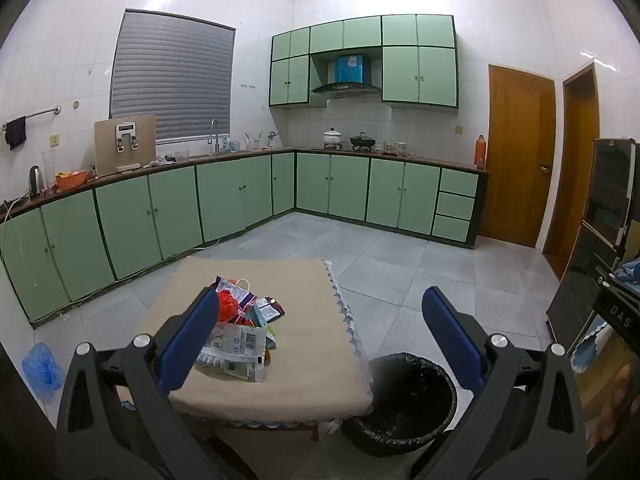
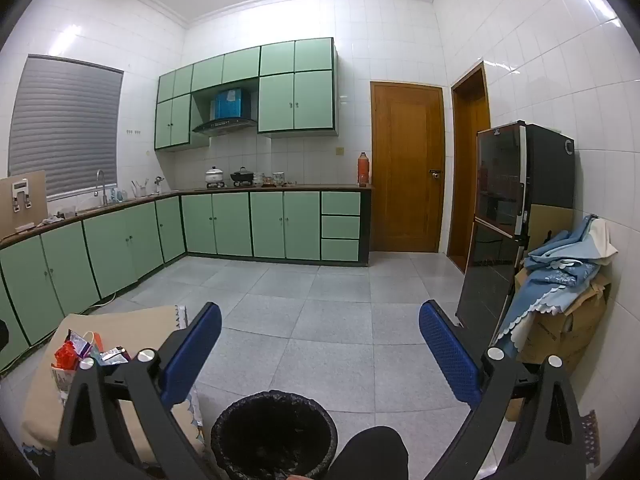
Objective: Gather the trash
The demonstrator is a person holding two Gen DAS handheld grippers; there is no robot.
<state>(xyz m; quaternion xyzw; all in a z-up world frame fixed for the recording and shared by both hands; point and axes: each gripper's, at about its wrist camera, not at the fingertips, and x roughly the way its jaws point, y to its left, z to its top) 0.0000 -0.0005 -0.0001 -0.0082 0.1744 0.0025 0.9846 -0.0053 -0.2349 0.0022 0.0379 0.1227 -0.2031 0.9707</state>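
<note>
A pile of trash (image 1: pixel 244 328) lies on a small table with a beige cloth (image 1: pixel 304 292): crumpled wrappers, a red piece, a white printed packet. It also shows in the right wrist view (image 2: pixel 86 354). A bin lined with a black bag (image 1: pixel 404 400) stands on the floor right of the table; it also shows in the right wrist view (image 2: pixel 274 432). My left gripper (image 1: pixel 320 316) is open and empty, held above the table's near side. My right gripper (image 2: pixel 320 328) is open and empty, above the bin.
Green kitchen cabinets (image 1: pixel 224 196) run along the far and left walls. A black fridge (image 2: pixel 508 216) and a box draped with blue cloth (image 2: pixel 560 280) stand at the right. A blue plastic bag (image 1: pixel 42 368) lies on the floor at the left. Grey tiled floor (image 2: pixel 328 312) lies ahead.
</note>
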